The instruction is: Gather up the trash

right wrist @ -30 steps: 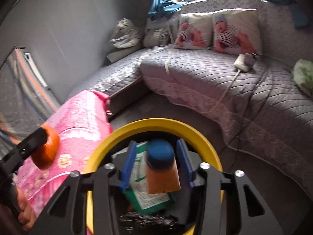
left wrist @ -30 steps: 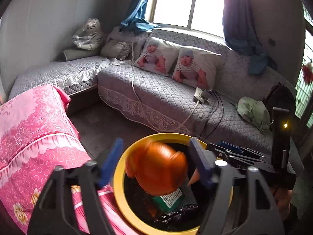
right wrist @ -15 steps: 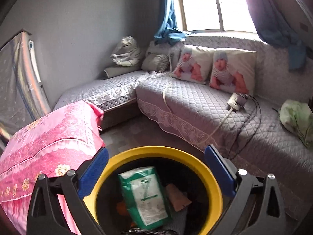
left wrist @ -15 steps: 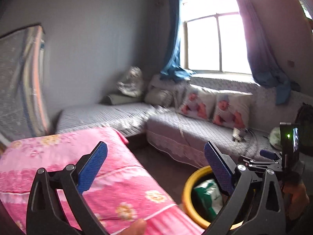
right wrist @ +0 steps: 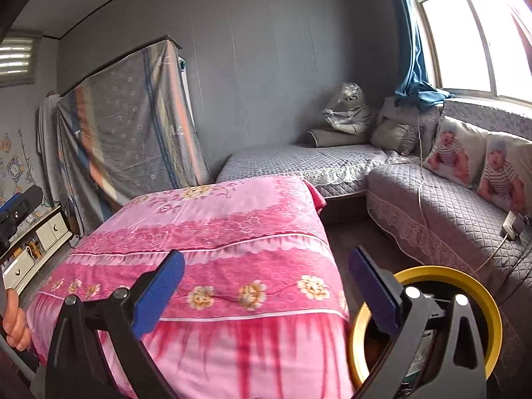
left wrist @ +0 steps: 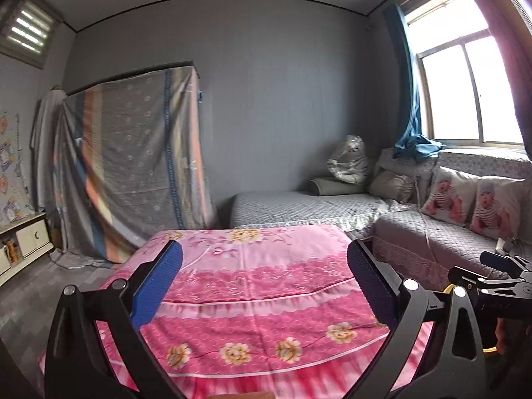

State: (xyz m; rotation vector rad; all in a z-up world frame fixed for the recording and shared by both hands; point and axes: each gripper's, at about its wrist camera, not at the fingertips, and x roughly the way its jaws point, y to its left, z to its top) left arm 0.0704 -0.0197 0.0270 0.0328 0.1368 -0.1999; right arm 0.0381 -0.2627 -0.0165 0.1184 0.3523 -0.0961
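My left gripper (left wrist: pixel 264 282) is open and empty, held above the pink flowered table cover (left wrist: pixel 266 266). My right gripper (right wrist: pixel 266 286) is also open and empty, above the same cover's (right wrist: pixel 216 226) near right corner. The yellow-rimmed trash bin (right wrist: pixel 465 276) stands on the floor at the lower right of the right wrist view, partly behind the right finger; a bit of trash shows inside. In the left wrist view only a sliver of its yellow rim (left wrist: pixel 447 288) shows beside the other gripper (left wrist: pixel 498 279). No loose trash shows on the cover.
A grey quilted corner sofa (right wrist: pixel 449 199) with baby-print pillows (right wrist: pixel 478 166) runs along the right and back. A cloth-draped cabinet (left wrist: pixel 133 166) stands at the back left, a low white cabinet (right wrist: pixel 36 236) at far left. A charger and cable (right wrist: pixel 512 224) lie on the sofa.
Both grippers opened and dropped their items, an orange one and a blue-capped one, into the bin. Both then lifted and swung left from the bin toward the pink-covered table.
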